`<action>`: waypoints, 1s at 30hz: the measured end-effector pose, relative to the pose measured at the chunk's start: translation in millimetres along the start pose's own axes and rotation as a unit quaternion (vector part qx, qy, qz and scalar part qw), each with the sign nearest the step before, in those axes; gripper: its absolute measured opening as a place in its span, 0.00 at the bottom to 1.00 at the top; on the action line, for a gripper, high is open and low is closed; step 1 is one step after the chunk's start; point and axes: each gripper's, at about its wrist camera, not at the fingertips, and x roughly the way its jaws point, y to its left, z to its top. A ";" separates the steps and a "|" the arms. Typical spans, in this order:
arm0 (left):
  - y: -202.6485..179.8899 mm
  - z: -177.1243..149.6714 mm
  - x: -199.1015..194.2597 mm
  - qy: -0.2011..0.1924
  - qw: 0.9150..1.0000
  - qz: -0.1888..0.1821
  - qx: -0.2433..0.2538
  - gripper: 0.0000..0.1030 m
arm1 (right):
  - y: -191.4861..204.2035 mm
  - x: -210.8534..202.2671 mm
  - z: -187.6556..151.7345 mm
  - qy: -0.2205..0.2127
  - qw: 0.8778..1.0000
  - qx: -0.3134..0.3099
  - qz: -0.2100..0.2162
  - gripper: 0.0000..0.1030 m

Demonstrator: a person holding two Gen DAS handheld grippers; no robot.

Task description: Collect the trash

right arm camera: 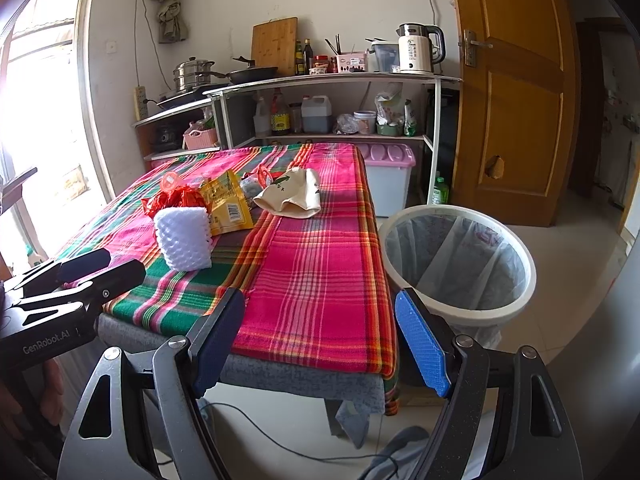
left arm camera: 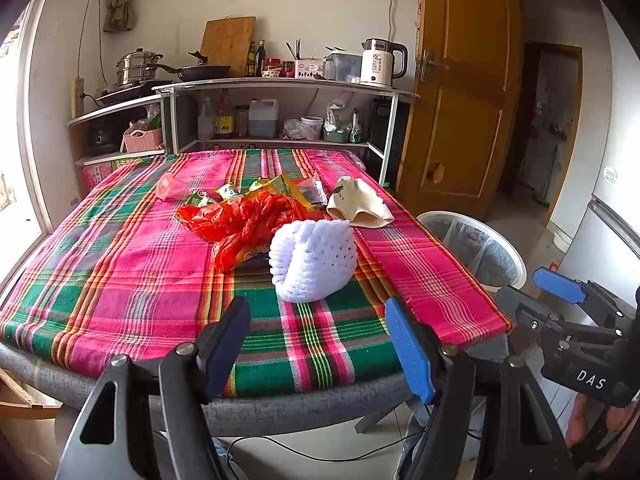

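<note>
- Left gripper [left arm camera: 320,344]: jaws spread wide, holding nothing, near the foam net [left arm camera: 314,260] on the surface [left arm camera: 120,280].
- Right gripper [right arm camera: 320,340]: jaws spread wide, empty, beside the bin [right arm camera: 456,264].

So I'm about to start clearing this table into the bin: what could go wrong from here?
1. The white foam net lies against the red plastic bag; a loose grab may drag both.
2. The wrappers overlap in one pile, so some could be left behind.
3. The trash bin stands off the table's right edge, so light pieces may miss it. Both tools are open and empty.
</note>
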 end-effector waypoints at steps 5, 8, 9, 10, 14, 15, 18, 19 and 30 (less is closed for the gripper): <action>-0.1 -0.5 0.0 -0.001 1.000 -0.001 0.000 0.70 | 0.0 0.5 0.1 0.000 1.000 0.000 -0.001 0.76; -0.4 -0.4 0.1 -0.001 1.000 -0.001 0.000 0.70 | -0.3 0.3 -0.1 0.000 1.000 0.000 -0.001 0.76; -0.3 -0.7 0.0 -0.001 1.000 -0.001 0.000 0.70 | -0.3 0.4 0.1 -0.001 1.000 0.000 -0.001 0.76; -0.5 -0.6 0.1 -0.001 1.000 -0.001 0.000 0.70 | -0.3 0.5 0.1 -0.001 1.000 0.000 -0.001 0.76; -0.5 -0.7 0.1 0.000 1.000 -0.001 -0.001 0.70 | -0.7 0.3 0.1 -0.001 1.000 0.001 -0.001 0.76; -0.6 -1.1 0.2 -0.001 1.000 -0.001 0.000 0.70 | -0.8 0.5 0.2 -0.001 1.000 0.001 -0.002 0.76; -0.5 -1.2 0.3 -0.001 1.000 -0.001 -0.001 0.70 | -0.8 0.8 0.4 -0.001 1.000 0.000 -0.001 0.76; -0.7 -1.4 0.3 0.000 1.000 0.000 0.000 0.70 | -0.9 0.8 0.3 -0.001 1.000 0.001 -0.002 0.76; -0.3 -1.5 1.2 0.003 1.000 -0.007 -0.003 0.70 | -1.7 0.0 0.3 -0.001 1.000 0.002 -0.002 0.76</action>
